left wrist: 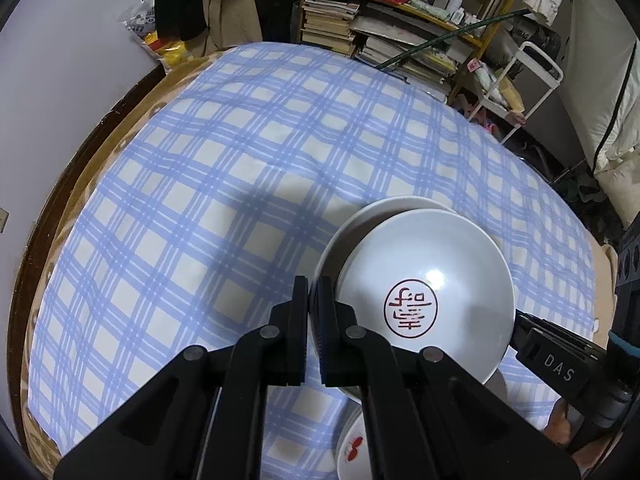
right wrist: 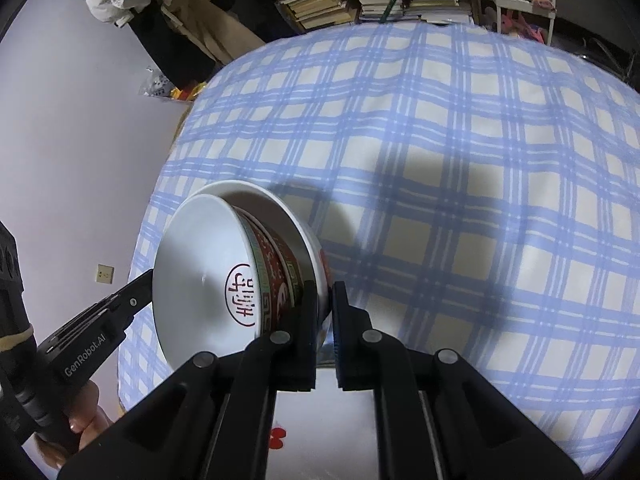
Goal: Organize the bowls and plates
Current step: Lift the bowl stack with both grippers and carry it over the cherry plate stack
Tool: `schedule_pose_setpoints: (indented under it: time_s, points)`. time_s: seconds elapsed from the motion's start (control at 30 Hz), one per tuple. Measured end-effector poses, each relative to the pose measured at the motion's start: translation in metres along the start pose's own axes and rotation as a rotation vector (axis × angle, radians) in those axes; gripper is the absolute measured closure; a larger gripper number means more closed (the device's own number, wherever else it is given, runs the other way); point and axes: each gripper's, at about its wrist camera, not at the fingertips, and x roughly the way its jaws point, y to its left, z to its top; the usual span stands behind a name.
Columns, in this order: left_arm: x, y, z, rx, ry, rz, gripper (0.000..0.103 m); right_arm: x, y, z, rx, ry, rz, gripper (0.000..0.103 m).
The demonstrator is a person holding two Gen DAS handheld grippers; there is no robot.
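White glazed rims sit pinched in both tools: the left gripper is clenched on the left edge of the nested bowls, the right gripper on the opposite edge, seemingly to carry the tilted stack level between them. Below the fingers lies a plate with red marks, likely the landing spot. Beyond stretches a blue-checked cloth; farther off, crowded bookshelves.

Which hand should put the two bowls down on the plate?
Right, probably. The right gripper pinches the rim of the outer bowl, which cradles the inner bowl, and the red-marked plate lies just under it. The left gripper grips the opposite side.
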Motion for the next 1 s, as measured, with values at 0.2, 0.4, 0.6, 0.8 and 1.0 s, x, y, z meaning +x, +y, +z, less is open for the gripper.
schedule_pose_setpoints:
  time_s: [0.2,0.4,0.6,0.8,1.0]
  points:
    - [-0.018,-0.005,-0.009,-0.015,0.004,-0.029,0.102,-0.025,0.004,-0.008,-0.008,-0.015,-0.034,0.092]
    - [-0.04,-0.016,-0.025,-0.015,-0.019,-0.033,0.101,-0.05,0.001,-0.028,0.027,-0.053,-0.036,0.092]
    - [-0.061,-0.025,-0.053,-0.005,-0.038,-0.042,0.101,-0.072,-0.005,-0.056,0.042,-0.077,-0.04,0.092]
    - [-0.069,-0.034,-0.083,0.01,-0.04,-0.052,0.101,-0.087,-0.014,-0.085,0.059,-0.082,-0.05,0.092]
    - [-0.045,-0.039,-0.112,0.017,0.023,-0.063,0.101,-0.082,-0.03,-0.112,0.076,-0.074,-0.1,0.092]
